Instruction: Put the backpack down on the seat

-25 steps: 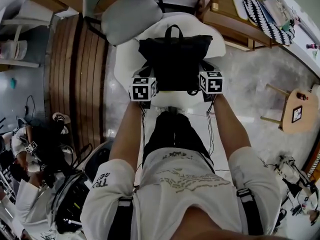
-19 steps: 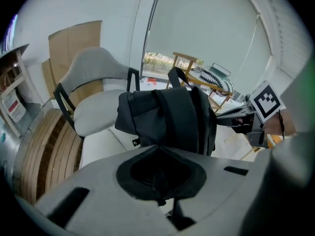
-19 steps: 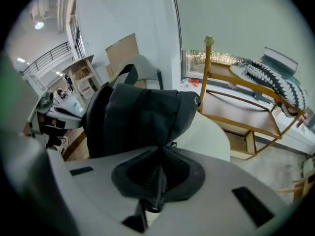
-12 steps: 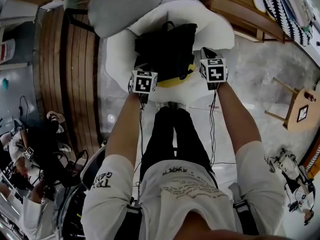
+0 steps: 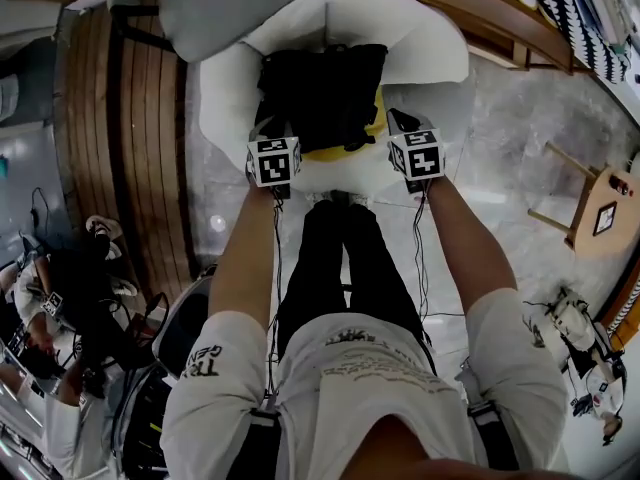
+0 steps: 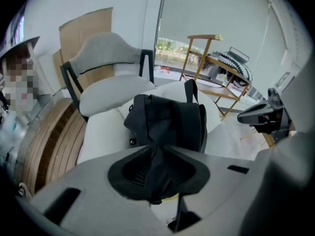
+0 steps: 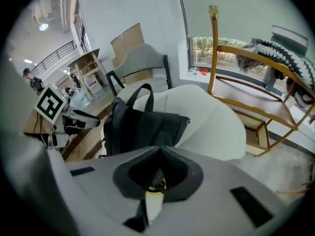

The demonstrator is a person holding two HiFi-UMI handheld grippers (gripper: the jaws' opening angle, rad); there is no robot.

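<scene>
A black backpack [image 5: 320,93] rests upright on the seat of a white armchair [image 5: 425,53], over a yellow cushion [image 5: 340,152]. My left gripper [image 5: 262,130] is at its near left corner, shut on a black strap that runs from the backpack [image 6: 167,119] into the jaws [image 6: 156,154]. At the near right corner my right gripper [image 5: 396,124] is shut, and a thin black strap with a ring hangs between its jaws [image 7: 158,157]. In the right gripper view the backpack [image 7: 140,127] stands a little to the left with its top handle up.
A grey chair [image 5: 230,3] stands behind the armchair on the left, beside a wooden floor strip [image 5: 120,118]. A wooden rack [image 5: 490,18] is at the back right, a small wooden stool [image 5: 590,213] on the right. Seated people [image 5: 60,308] are at the lower left.
The backpack has gone from hanging in front of the armchair down onto its seat. Both grippers moved forward and lower with it, still at its two near corners.
</scene>
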